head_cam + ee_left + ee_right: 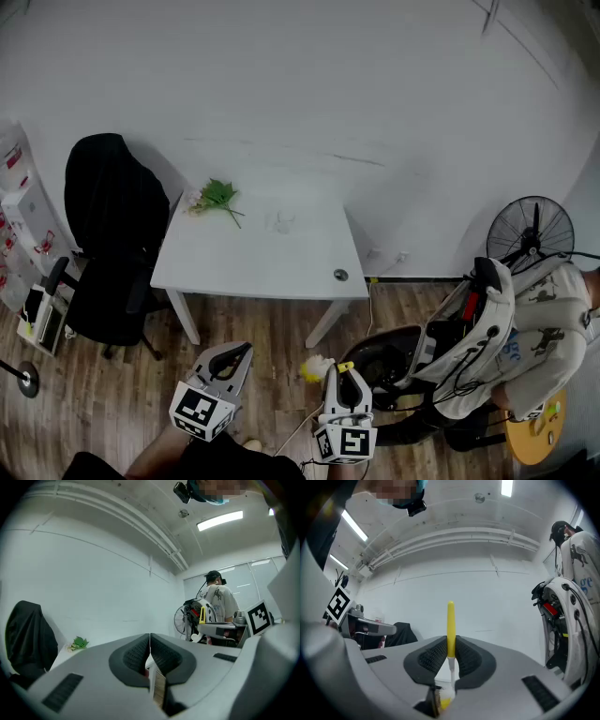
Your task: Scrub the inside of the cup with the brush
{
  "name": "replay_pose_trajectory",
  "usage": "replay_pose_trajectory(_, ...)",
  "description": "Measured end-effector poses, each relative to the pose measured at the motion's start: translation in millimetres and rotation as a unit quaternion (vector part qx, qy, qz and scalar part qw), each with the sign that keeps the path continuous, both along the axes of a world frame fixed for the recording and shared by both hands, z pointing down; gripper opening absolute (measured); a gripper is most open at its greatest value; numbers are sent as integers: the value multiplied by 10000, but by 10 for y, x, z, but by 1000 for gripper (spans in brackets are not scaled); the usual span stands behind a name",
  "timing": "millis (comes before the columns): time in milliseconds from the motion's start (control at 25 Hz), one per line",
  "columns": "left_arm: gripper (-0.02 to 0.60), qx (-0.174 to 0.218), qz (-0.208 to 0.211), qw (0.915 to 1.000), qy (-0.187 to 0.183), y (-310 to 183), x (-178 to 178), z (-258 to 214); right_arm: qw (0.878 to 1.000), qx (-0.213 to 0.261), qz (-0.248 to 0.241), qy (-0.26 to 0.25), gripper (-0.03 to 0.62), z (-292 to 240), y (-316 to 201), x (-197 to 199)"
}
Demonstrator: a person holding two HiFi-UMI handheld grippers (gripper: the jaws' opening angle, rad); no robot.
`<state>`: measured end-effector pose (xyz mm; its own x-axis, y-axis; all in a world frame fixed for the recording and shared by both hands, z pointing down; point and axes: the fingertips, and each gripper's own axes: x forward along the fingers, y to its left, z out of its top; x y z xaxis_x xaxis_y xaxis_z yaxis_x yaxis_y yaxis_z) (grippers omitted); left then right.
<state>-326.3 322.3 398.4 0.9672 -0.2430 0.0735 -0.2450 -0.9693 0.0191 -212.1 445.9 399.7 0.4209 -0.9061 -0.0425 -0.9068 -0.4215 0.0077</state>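
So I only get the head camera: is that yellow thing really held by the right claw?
Observer: Yes. The right gripper view shows the right claw shut on the brush, its yellow handle standing up between the jaws.
Operator: And the left claw?
Observer: In its own view the left claw has its jaws pressed together with nothing between them.
Operator: What lights the room?
Observer: A long ceiling lamp, switched on overhead.
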Motion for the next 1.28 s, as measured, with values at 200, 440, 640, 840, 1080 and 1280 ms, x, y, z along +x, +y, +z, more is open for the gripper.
replay_pose_trajectory(200,25,41,-5,10000,38,94,-85,-46,9999,107,-7,-39,66,-53,100,-74)
replay_pose_trajectory(440,25,103,-34,9999,75,236,-58,-54,9998,173,-46,-5,66,-65,239,-50)
replay_pose_trajectory(640,25,150,-43,9999,66,307,18,-79,9997,229,-81,-18,66,-86,280,34)
replay_pose_trajectory(840,25,154,-115,9998,41,176,181,-61,9995,264,-157,-68,66,-55,138,209)
replay_pose_trajectory(1080,25,101,-174,9998,-25,-162,470,38,9995,205,-219,-136,66,41,-213,502)
replay_pose_trajectory(1280,25,-9,-159,9999,-64,-549,851,100,9995,120,-227,-190,66,94,-600,854)
